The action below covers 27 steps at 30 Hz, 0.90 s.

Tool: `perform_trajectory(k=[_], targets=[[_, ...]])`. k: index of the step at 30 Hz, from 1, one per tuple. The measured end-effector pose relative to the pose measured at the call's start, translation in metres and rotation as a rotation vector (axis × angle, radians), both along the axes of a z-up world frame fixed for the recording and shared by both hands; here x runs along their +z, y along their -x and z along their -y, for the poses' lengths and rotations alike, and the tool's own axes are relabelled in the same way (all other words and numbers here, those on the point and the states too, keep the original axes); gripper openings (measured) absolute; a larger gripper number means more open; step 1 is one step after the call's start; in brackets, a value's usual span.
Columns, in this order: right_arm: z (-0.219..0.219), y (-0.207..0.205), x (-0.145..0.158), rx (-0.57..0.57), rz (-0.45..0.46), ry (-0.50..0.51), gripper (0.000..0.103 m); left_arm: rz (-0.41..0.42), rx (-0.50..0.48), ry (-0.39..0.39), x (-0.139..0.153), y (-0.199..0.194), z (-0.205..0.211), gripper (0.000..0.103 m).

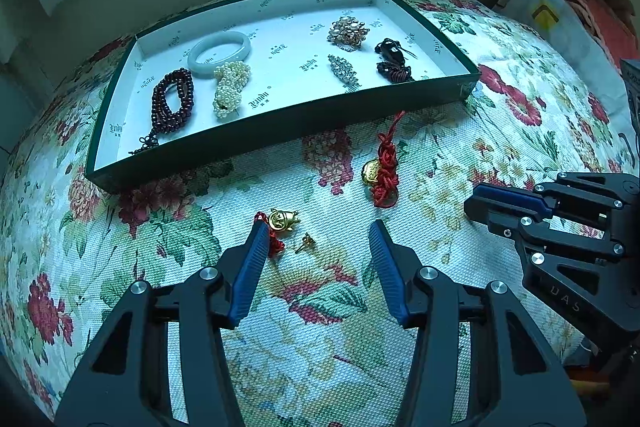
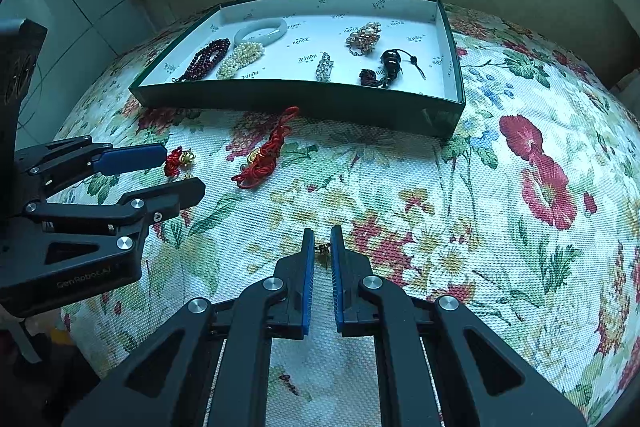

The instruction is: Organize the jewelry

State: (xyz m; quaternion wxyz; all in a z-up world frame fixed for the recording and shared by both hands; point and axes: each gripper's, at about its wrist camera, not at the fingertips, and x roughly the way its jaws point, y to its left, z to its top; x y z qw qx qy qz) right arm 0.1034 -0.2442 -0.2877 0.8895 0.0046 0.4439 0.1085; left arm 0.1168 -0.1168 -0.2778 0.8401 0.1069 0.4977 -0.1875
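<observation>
A dark green tray (image 1: 280, 121) (image 2: 304, 99) holds a jade bangle (image 1: 219, 53), dark red beads (image 1: 173, 103), a pearl bunch (image 1: 232, 87), two brooches (image 1: 349, 31) and a black pendant (image 1: 392, 61). On the floral cloth lie a gold charm with red cord (image 1: 282, 221) (image 2: 180, 159), a small gold earring (image 1: 306, 242) and a red knotted cord with a gold coin (image 1: 382, 173) (image 2: 262, 157). My left gripper (image 1: 320, 239) (image 2: 176, 169) is open around the charm and earring. My right gripper (image 2: 321, 243) (image 1: 478, 203) is nearly shut, with something small and dark between its tips.
The floral cloth (image 2: 480, 207) covers a rounded surface that falls away at the edges. A tiled wall (image 2: 72, 11) is at the left, and a cushion and bag (image 1: 560, 19) lie at the far right.
</observation>
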Motion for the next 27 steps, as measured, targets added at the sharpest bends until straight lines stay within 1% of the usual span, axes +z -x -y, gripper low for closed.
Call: perform_trajectory(k=[1, 10, 14, 17, 27], targets=[[0.002, 0.000, 0.000, 0.000, -0.001, -0.002, 0.008, 0.000, -0.001, 0.000, 0.000, -0.001, 0.000, 0.047], [0.010, 0.001, 0.001, -0.010, 0.002, -0.019, 0.008, -0.003, 0.005, 0.010, 0.005, 0.002, 0.003, 0.047], [0.011, 0.000, 0.000, -0.011, -0.001, -0.022, 0.008, -0.010, -0.003, 0.008, 0.003, 0.003, 0.006, 0.047], [0.011, 0.001, 0.000, -0.012, 0.000, -0.023, 0.008, -0.027, -0.008, 0.007, -0.003, 0.002, 0.008, 0.040], [0.010, 0.000, 0.000, -0.014, -0.003, -0.020, 0.008, -0.042, -0.006, -0.002, -0.010, -0.002, 0.006, 0.031]])
